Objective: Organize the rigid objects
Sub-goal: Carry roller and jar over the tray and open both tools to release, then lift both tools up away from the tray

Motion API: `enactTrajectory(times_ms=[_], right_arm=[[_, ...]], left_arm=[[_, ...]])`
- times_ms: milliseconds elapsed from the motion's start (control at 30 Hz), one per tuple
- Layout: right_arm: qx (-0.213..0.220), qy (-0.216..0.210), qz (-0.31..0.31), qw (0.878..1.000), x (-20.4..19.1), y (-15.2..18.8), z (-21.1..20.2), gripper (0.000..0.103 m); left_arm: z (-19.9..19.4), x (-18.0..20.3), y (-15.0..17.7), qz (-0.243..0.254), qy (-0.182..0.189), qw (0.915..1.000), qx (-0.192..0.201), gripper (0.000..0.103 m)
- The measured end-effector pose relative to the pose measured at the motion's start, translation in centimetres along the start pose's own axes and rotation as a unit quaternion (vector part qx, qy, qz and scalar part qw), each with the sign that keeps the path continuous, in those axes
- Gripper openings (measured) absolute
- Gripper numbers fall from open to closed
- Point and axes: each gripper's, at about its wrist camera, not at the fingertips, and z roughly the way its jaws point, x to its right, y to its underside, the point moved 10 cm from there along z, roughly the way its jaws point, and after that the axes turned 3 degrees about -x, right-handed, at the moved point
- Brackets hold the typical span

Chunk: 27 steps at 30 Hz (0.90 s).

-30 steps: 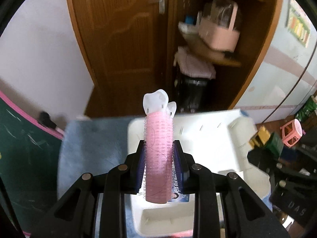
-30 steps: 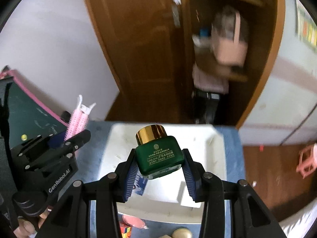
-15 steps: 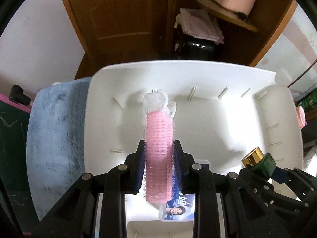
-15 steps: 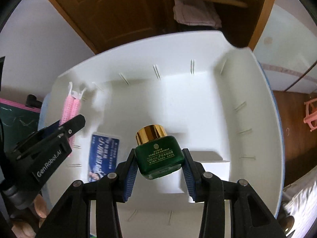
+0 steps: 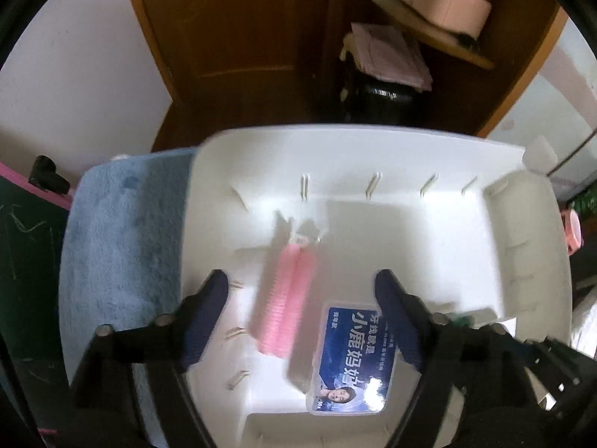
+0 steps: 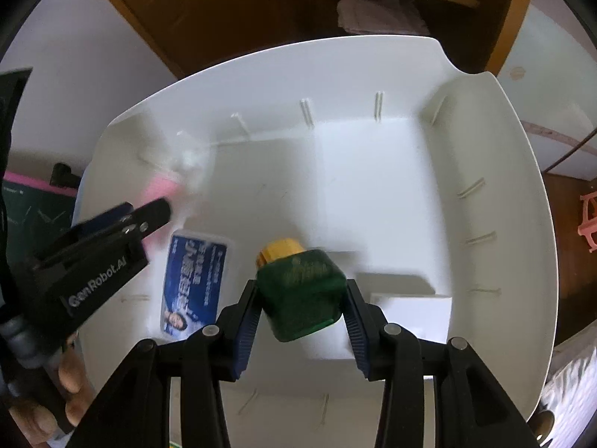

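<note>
Over the white bin (image 5: 209, 201), the left gripper (image 5: 300, 283) opens, its jaws clear of the pink hair roller (image 5: 287, 298) lying inside, while the right gripper (image 6: 300, 291) grasps a green jar (image 6: 302, 295).

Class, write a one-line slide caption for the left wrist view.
Left gripper, jaws opening, over the pink hair roller lying free in the white bin beside a blue-labelled box.

Pink roller (image 5: 285, 298), green jar (image 6: 302, 293) in bin (image 6: 485, 149)
</note>
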Motion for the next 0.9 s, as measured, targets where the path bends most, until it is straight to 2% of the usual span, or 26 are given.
enactTrajectory(times_ms=[67,167,400,900], right_arm=[[0.006,-0.010,-0.007,1.000,-0.5,0.4,-0.5,0.046],[0.018,-0.012,-0.013,1.000,-0.8,0.8,-1.6,0.059],[0.033,-0.016,-0.033,0.999,-0.5,1.7,-3.9,0.059],[0.065,-0.025,-0.062,0.996,-1.4,3.9,-9.6,0.059]], left_arm=[[-0.7,0.0,0.0,0.000,-0.002,1.0000,-0.001,0.084],[-2.2,0.0,-0.1,0.007,-0.011,0.9999,0.010,0.084],[-5.6,0.5,-0.6,0.010,-0.012,0.9992,0.036,0.084],[-12.0,1.0,1.1,-0.005,-0.012,0.9976,0.068,0.084]])
